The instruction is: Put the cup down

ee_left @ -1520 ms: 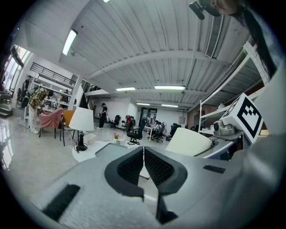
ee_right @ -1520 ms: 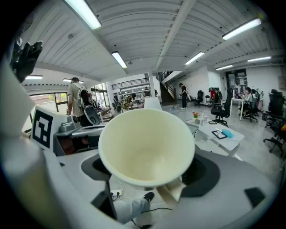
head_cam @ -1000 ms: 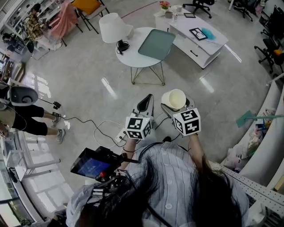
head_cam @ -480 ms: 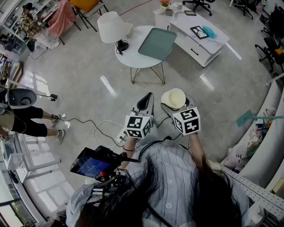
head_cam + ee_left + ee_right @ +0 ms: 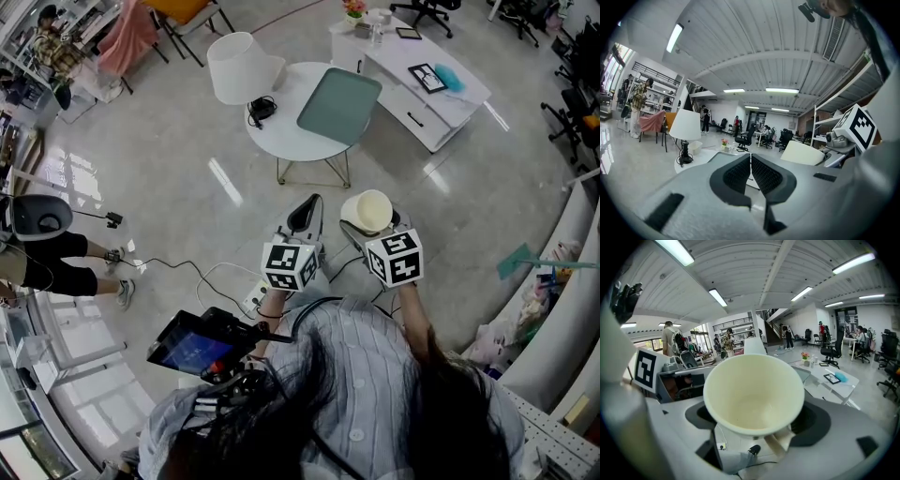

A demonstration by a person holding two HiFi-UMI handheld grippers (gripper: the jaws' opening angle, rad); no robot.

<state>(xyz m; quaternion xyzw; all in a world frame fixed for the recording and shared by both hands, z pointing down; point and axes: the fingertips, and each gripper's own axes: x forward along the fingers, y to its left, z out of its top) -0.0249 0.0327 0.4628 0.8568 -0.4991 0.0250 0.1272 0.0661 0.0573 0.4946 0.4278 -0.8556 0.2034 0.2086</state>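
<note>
Right gripper view: R gripper [image 5: 754, 420] clamped on cup [image 5: 753, 394], frame centre, mid-air. L gripper [image 5: 751, 172] jaws together, empty. Nothing set down yet; I'd guess table [image 5: 281, 141], head view upper centre, is target.

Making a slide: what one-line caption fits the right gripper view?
Right gripper clamps an empty cream cup, mouth toward the viewer.
</note>
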